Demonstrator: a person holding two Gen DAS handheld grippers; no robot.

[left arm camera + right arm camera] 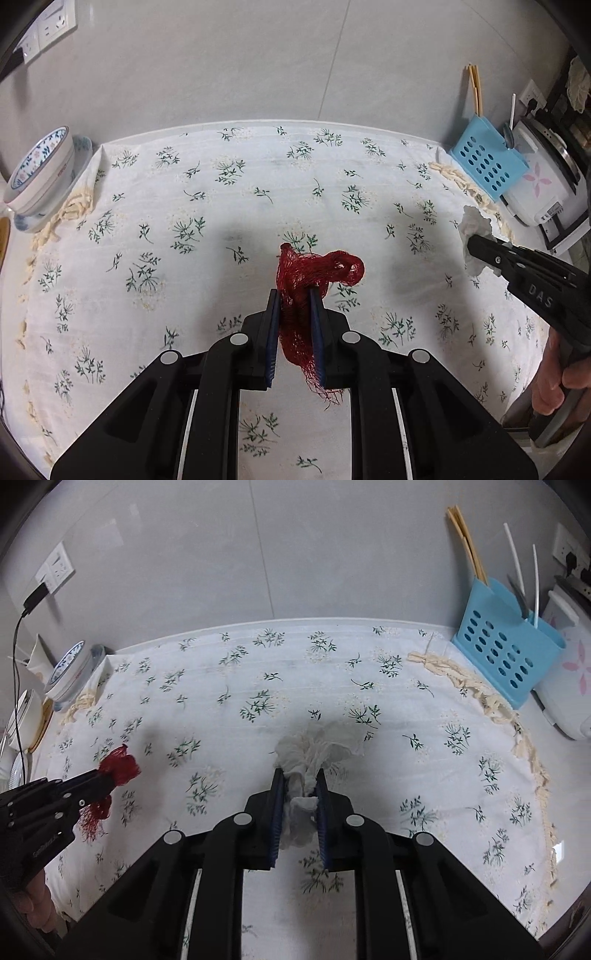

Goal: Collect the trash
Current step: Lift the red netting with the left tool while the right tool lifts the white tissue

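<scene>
My left gripper is shut on a red mesh net, held above the floral tablecloth; the net bunches past the fingertips and hangs down between the pads. In the right wrist view the left gripper shows at the left with the red net. My right gripper is shut on a crumpled white tissue, above the cloth's middle. In the left wrist view the right gripper shows at the right edge with the tissue.
Stacked patterned bowls stand off the cloth's left edge. A blue perforated utensil holder with chopsticks and a white rice cooker stand at the back right. A grey wall with sockets runs behind the table.
</scene>
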